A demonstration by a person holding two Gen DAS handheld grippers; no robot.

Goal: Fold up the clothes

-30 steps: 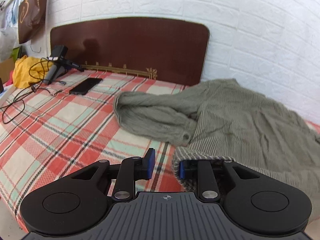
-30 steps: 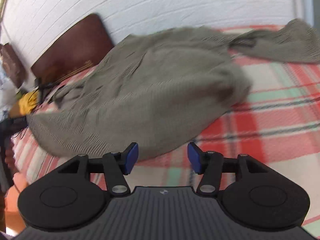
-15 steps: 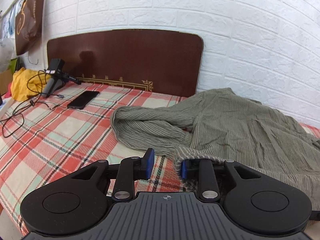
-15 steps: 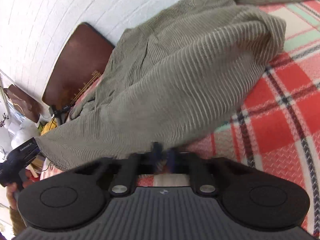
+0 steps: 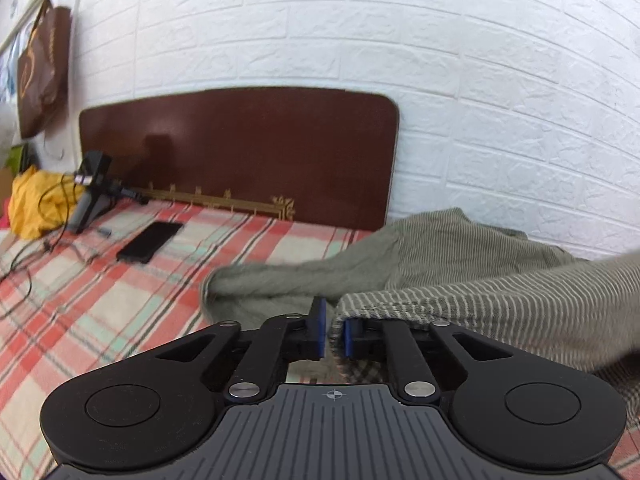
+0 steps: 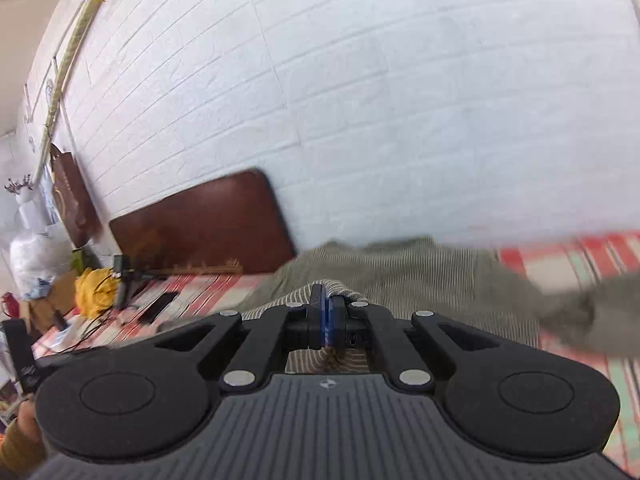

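Olive ribbed shirt [image 5: 460,276] lies spread across my plaid bed [image 5: 92,292], below the headboard [image 5: 240,152]. My left gripper [image 5: 332,330] pinches the shirt's hem, pads nearly together with cloth between them. My right gripper [image 6: 329,320] is clamped tight on another fold of the shirt [image 6: 400,276], lifted off the bed. A phone [image 5: 150,242] lies apart, near the headboard.

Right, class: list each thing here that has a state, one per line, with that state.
Left claw: nearly closed, pinching the shirt's edge.
Right claw: shut on shirt fabric.
Striped shirt: unfolded, rumpled, partly lifted off the bed.
Phone: lying flat, screen dark.
Brown bag: hanging on the wall.
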